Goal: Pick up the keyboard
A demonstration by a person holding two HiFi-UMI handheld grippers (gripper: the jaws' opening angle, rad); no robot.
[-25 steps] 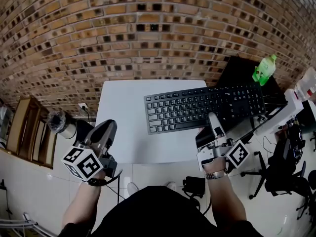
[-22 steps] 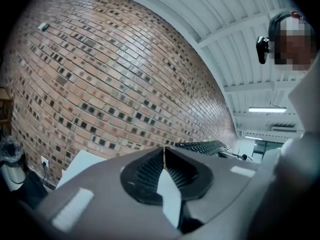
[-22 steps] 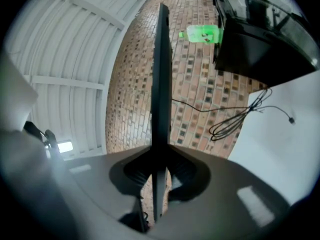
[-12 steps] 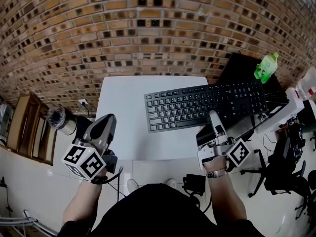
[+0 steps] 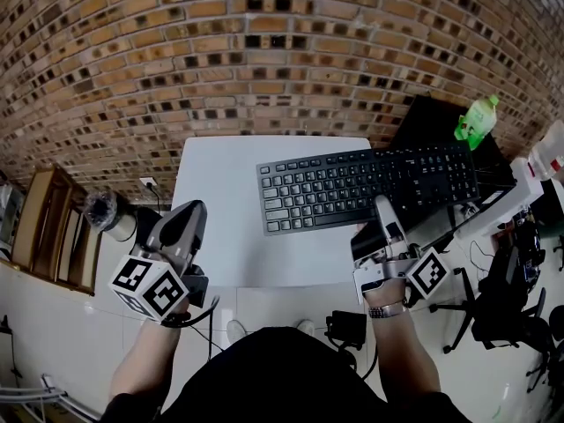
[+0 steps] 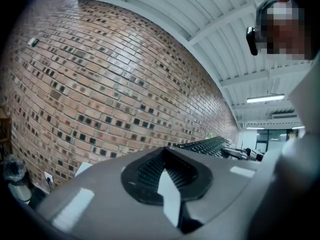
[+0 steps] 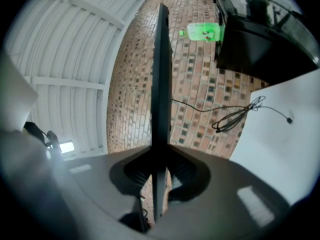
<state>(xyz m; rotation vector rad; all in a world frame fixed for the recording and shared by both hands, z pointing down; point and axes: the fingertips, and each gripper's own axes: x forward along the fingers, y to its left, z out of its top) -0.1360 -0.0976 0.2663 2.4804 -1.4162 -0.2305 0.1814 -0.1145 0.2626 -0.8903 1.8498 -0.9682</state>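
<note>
The black keyboard [image 5: 366,188] hangs tilted above the white table [image 5: 220,201], its right end over a black monitor. My right gripper [image 5: 382,208] is shut on the keyboard's near edge. In the right gripper view the keyboard [image 7: 161,84] shows edge-on as a thin dark slab clamped between the pads of that gripper [image 7: 159,176]. My left gripper [image 5: 188,218] hovers off the table's near left corner, shut and empty. In the left gripper view its pads [image 6: 165,171] meet, and the keyboard [image 6: 205,145] shows far off to the right.
A green bottle [image 5: 473,122] stands on a black monitor [image 5: 432,117] to the right of the table. A white box [image 5: 529,179] and an office chair [image 5: 493,302] are further right. A wooden shelf [image 5: 48,232] stands at the left. A loose cable [image 7: 240,115] lies on a white surface.
The left gripper has rolled a little in place. The keyboard and the right gripper hold the same position.
</note>
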